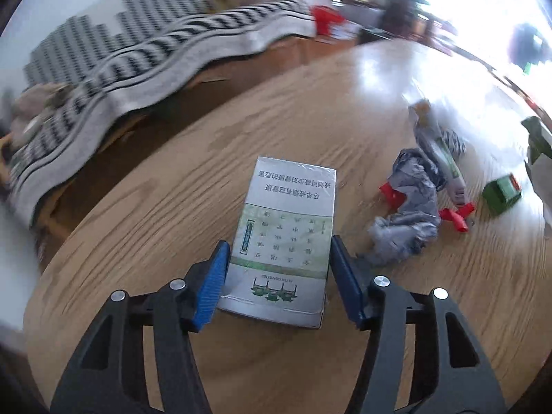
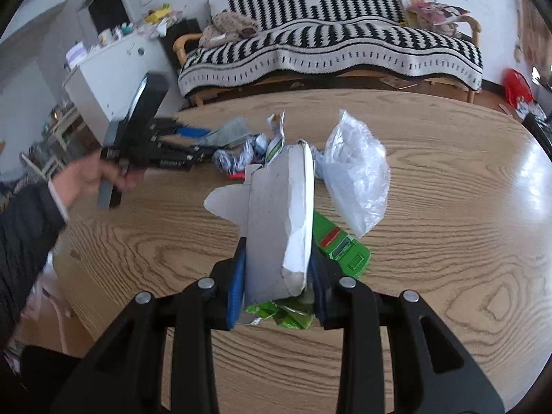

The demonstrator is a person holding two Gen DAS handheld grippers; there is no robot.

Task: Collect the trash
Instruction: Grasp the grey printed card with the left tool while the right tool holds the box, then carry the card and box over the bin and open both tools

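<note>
A silver and green cigarette pack lies flat on the round wooden table. My left gripper straddles its near half, with both blue pads against its long sides. In the right wrist view a hand holds that left gripper at the pack. My right gripper is shut on a torn white cardboard piece, held upright over the table, with crumpled green wrappers bunched below it.
Right of the pack lie a crumpled grey wrapper, red scraps, a tube-shaped wrapper and a small green box. A clear plastic bag and a flat green box sit beyond the cardboard. A striped sofa stands behind the table.
</note>
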